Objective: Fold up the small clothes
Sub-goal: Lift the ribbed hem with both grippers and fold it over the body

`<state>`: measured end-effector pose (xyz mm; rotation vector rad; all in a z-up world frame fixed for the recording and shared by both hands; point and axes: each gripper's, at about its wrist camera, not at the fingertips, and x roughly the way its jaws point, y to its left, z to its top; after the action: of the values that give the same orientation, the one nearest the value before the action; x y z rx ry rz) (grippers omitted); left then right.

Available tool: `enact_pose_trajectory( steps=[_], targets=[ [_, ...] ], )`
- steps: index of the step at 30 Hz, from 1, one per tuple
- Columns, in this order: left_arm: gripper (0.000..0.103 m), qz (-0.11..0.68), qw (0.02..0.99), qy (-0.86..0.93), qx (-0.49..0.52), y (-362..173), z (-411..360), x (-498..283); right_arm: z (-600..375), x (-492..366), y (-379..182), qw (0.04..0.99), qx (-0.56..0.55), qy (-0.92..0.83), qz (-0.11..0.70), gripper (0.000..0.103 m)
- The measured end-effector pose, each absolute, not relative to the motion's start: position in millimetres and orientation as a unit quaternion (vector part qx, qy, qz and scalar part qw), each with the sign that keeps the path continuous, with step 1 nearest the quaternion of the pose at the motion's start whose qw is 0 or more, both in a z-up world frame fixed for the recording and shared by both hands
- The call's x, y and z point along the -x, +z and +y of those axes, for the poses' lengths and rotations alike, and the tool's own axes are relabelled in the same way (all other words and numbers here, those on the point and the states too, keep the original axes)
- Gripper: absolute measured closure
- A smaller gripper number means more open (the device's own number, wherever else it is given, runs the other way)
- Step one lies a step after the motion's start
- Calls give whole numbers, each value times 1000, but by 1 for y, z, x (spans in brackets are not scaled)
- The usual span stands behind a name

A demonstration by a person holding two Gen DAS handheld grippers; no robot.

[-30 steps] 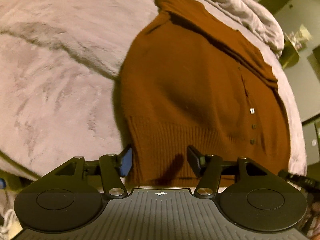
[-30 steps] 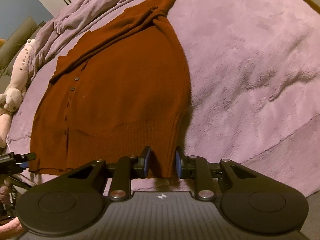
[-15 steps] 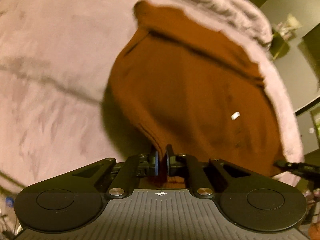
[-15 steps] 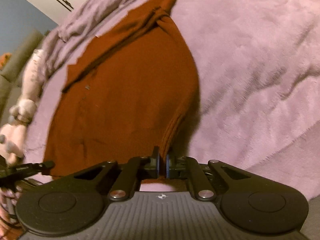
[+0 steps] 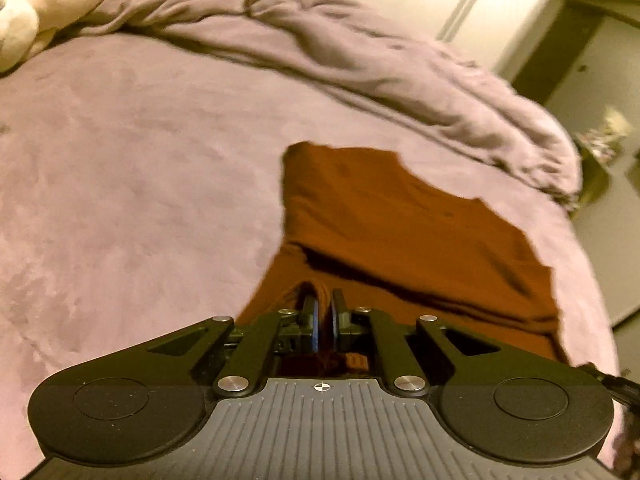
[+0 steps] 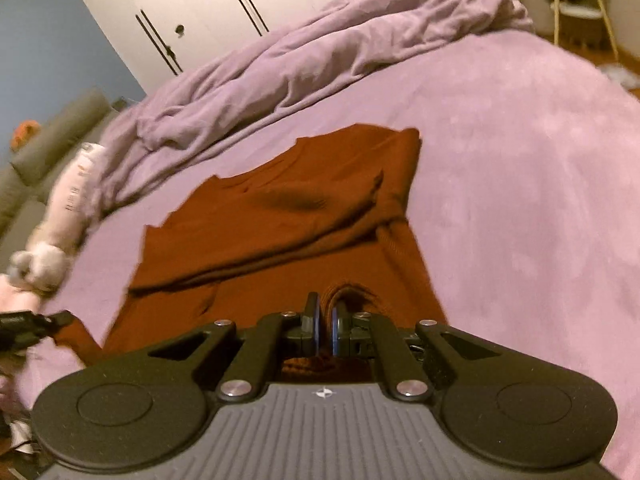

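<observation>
In the left wrist view, the left gripper (image 5: 323,322) is clamped on a ribbed edge of the rust-brown sweater (image 5: 404,232), which lies on the lilac bed (image 5: 132,184). In the right wrist view, the right gripper (image 6: 325,326) pinches the sweater's (image 6: 304,216) hem likewise, a plush toy (image 6: 60,224) lying at the left.

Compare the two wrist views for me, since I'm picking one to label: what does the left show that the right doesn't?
Only the left wrist view shows the left gripper clamped on the hem.

Only the right wrist view shows the right gripper pinching its own hem corner, the blue wall and the grey cushion.

Both show the rust-brown knitted sweater, the mauve plush blanket, the bunched lilac duvet and the pale stuffed toy.
</observation>
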<state>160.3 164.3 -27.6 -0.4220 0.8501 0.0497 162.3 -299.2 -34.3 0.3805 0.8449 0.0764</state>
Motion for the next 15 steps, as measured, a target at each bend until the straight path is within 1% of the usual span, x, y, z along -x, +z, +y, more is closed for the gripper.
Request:
enact_pose_trajectory(
  steps=[3, 6, 7, 8, 10, 11, 12, 13, 14, 15],
  targets=[
    [94, 422, 883, 49, 201, -42, 164, -177, -294, -181, -45, 895, -154, 19, 418, 98],
    [82, 416, 886, 45, 202, -47, 171, -178, -296, -182, -46, 898, -147, 15, 414, 97],
    [74, 406, 892, 50, 192, -46, 173, -176, -299, -179, -44, 903, -151, 17, 403, 96],
    [73, 398, 897, 51, 185, -43, 176, -176, -303, -175, -41, 906, -152, 19, 393, 96],
    [72, 386, 905, 34, 175, -40, 182, -170, -309, -170, -36, 918, -132, 9, 374, 86],
    [70, 382, 909, 24, 167, -39, 184, -169, -311, -168, -35, 923, -115, 7, 368, 84],
    [65, 381, 911, 13, 157, -40, 184, -169, -312, -166, -34, 927, -99, 11, 362, 83],
    [61, 384, 912, 2, 145, -42, 182, -170, -314, -164, -35, 929, -88, 20, 358, 79],
    [59, 389, 911, -8, 134, -45, 179, -172, -315, -164, -37, 929, -83, 29, 359, 75],
    [58, 395, 910, -16, 125, -50, 176, -174, -317, -165, -41, 928, -81, 37, 361, 68]
  ],
)
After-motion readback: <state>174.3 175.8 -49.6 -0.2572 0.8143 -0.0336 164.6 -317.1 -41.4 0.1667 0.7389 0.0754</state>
